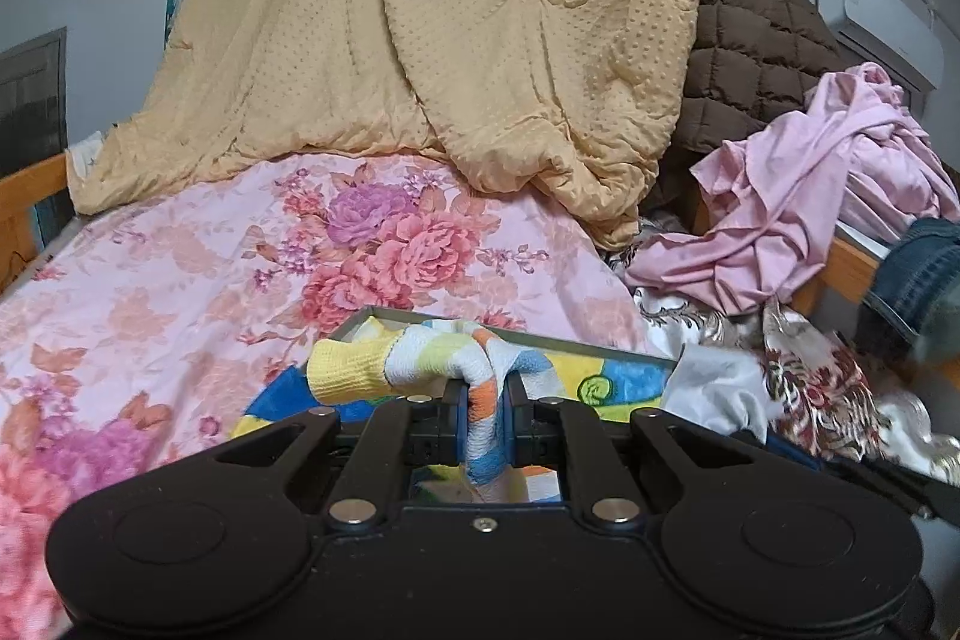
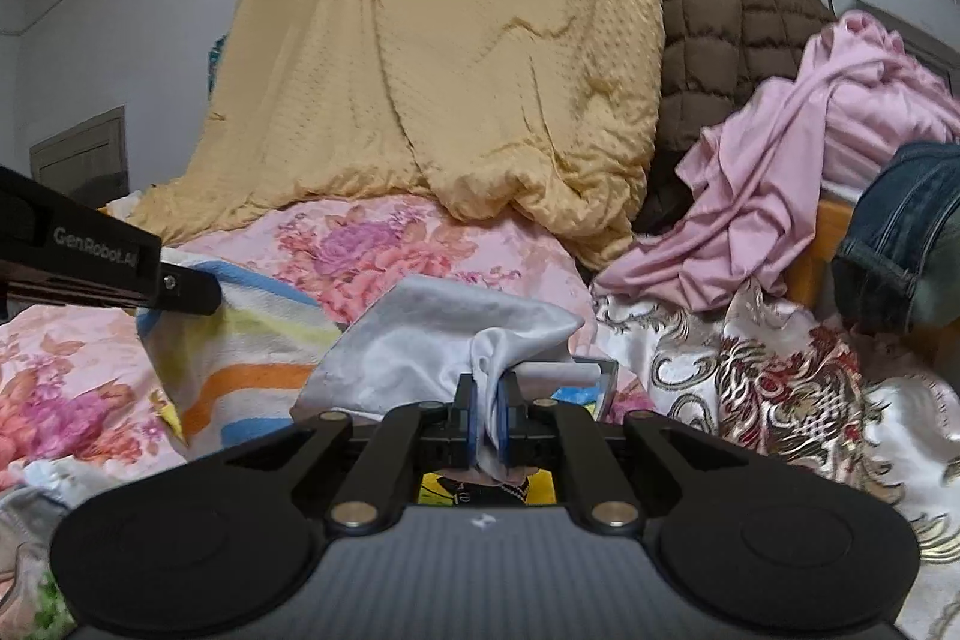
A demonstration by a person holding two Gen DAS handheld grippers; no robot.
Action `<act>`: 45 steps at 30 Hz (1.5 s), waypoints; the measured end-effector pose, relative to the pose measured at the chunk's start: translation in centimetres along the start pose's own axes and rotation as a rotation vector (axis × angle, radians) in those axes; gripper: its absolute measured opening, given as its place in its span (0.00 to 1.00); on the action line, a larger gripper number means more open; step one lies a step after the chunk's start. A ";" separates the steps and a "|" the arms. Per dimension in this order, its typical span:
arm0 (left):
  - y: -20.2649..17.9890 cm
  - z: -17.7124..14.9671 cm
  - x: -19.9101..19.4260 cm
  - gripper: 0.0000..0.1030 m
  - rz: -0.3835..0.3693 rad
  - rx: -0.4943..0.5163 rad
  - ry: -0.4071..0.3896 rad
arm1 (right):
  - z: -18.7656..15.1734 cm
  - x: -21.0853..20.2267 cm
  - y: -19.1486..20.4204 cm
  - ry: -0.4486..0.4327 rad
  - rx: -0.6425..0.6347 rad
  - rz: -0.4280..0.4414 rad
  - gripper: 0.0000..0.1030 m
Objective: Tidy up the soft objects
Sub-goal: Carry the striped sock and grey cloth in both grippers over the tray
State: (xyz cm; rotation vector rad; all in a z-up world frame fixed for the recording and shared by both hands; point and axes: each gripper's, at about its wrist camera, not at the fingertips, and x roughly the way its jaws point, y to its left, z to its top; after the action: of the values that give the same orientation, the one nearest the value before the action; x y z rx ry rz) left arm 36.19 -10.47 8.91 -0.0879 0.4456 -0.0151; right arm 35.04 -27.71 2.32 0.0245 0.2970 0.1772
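My left gripper (image 1: 485,403) is shut on a striped towel (image 1: 420,358) with yellow, white, orange and blue bands, held just above a colourful picture board (image 1: 624,376) on the bed. The same towel (image 2: 240,364) shows at the left of the right wrist view, under the left gripper's arm (image 2: 108,256). My right gripper (image 2: 492,415) is shut on a white cloth (image 2: 444,340), which bunches up in front of the fingers; it also shows in the left wrist view (image 1: 720,388).
A pink floral sheet (image 1: 210,280) covers the bed. A yellow quilt (image 1: 450,40) hangs at the back, beside a brown quilted coat (image 1: 756,40). Pink clothes (image 1: 810,196), jeans (image 1: 924,274) and a gold-patterned fabric (image 2: 780,388) pile at the right by the wooden bed rail (image 1: 852,268).
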 end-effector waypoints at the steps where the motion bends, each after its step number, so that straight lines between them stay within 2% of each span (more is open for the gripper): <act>1: -0.1 0.0 0.6 0.11 0.000 -0.005 0.000 | -0.1 0.5 -0.1 0.010 0.006 -0.003 0.07; 7: -0.9 -0.4 4.5 0.11 0.005 -0.043 0.003 | -0.3 2.9 -1.0 0.071 0.053 -0.006 0.07; 15: -0.8 -1.7 6.9 0.11 0.015 -0.072 0.028 | -0.5 4.0 -1.6 0.100 0.058 -0.019 0.07; 27: 0.8 -3.5 8.7 0.11 0.031 -0.183 0.137 | -1.5 5.1 -1.7 0.184 0.042 0.007 0.07; 33: 1.2 -4.1 9.0 0.12 0.026 -0.186 0.176 | -1.7 5.3 -1.8 0.213 0.040 0.022 0.08; 45: 1.6 -5.5 9.4 0.14 0.040 -0.125 0.249 | -2.6 5.9 -1.2 0.277 0.003 0.040 0.10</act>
State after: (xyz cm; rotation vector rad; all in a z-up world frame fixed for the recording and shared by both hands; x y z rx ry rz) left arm 42.32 -9.65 -0.19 -0.2011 0.6971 0.0413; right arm 40.02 -27.86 -1.98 0.0083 0.5730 0.2201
